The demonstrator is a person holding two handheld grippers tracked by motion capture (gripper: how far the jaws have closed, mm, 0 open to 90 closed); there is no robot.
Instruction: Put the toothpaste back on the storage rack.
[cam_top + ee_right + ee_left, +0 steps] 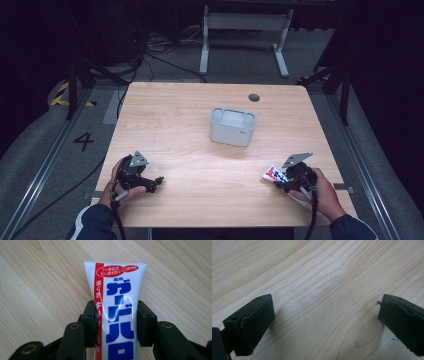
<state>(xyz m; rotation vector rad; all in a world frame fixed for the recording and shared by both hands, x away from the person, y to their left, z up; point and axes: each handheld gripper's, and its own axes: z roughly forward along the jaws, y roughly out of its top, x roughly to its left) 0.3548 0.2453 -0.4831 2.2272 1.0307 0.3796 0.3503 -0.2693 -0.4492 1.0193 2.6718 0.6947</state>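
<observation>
Right gripper, at the table's near right corner, clamps a white toothpaste tube between its jaws, crimped end pointing away. Left gripper, near left, rests low over bare wood, jaws spread wide. Grey divided bin stands near the centre, apart from both.

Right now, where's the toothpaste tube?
Toothpaste tube is clamped in the right tongs at the table's near right edge, nearer the person than the grey bin.

Bare wooden table lies between and ahead of both hands — 1 obstacle, the grey container, stands mid-table, well apart from either.
</observation>
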